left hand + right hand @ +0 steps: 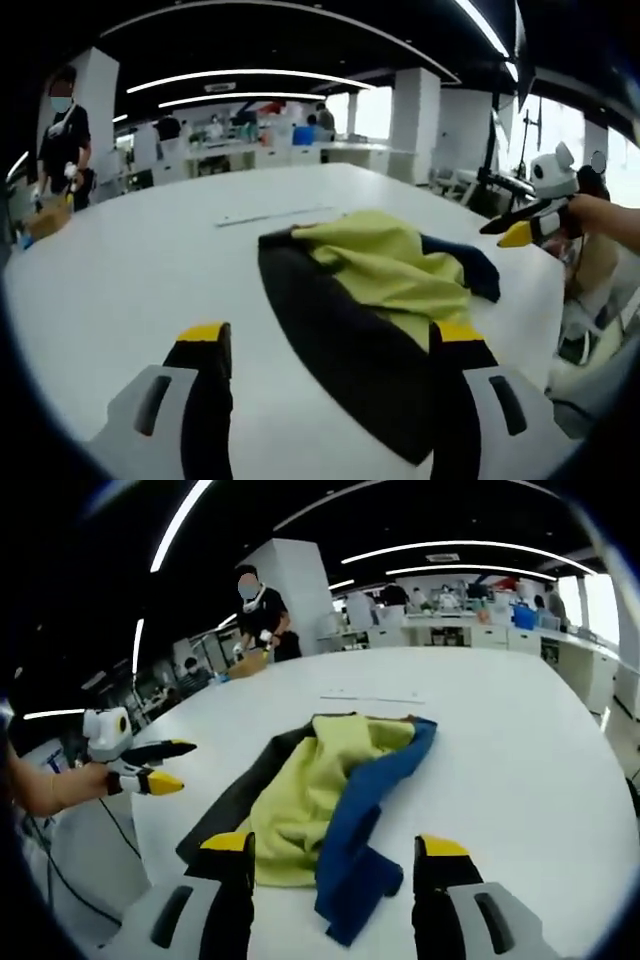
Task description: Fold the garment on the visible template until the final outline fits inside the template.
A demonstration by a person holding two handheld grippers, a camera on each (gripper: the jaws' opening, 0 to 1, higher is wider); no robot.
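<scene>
Garment [375, 265] [320, 780] lies crumpled in a loose heap on the white table [130, 270] [520, 750], near the edge closest to both grippers. Soft knit-like cloth, matte, in three colours: yellow-green panel bunched and creased on top, black panel spread flat beneath with a smooth curved outline, dark blue strip trailing along one side. In the right gripper view the blue strip runs as a long folded band toward the near table edge and ends in a limp flap; the black part shows as a narrow wedge on the far-left side of the heap.

Table surface smooth, slightly glossy, rounded at its corners. A thin pale line [275, 215] [372, 697] lies on it beyond the garment, toward the far edge; too faint to tell what it is.

Left gripper [330, 345] [170, 766]: jaws apart, black with yellow tips, white housings, above the table short of the garment, nothing between them. Right gripper [335, 855] [512, 232]: jaws apart, same build, the blue flap showing between the tips but not clamped.

Person in dark clothes [63, 135] [262, 615] stands past the far table corner. Office desks and white columns behind, ceiling strip lights
</scene>
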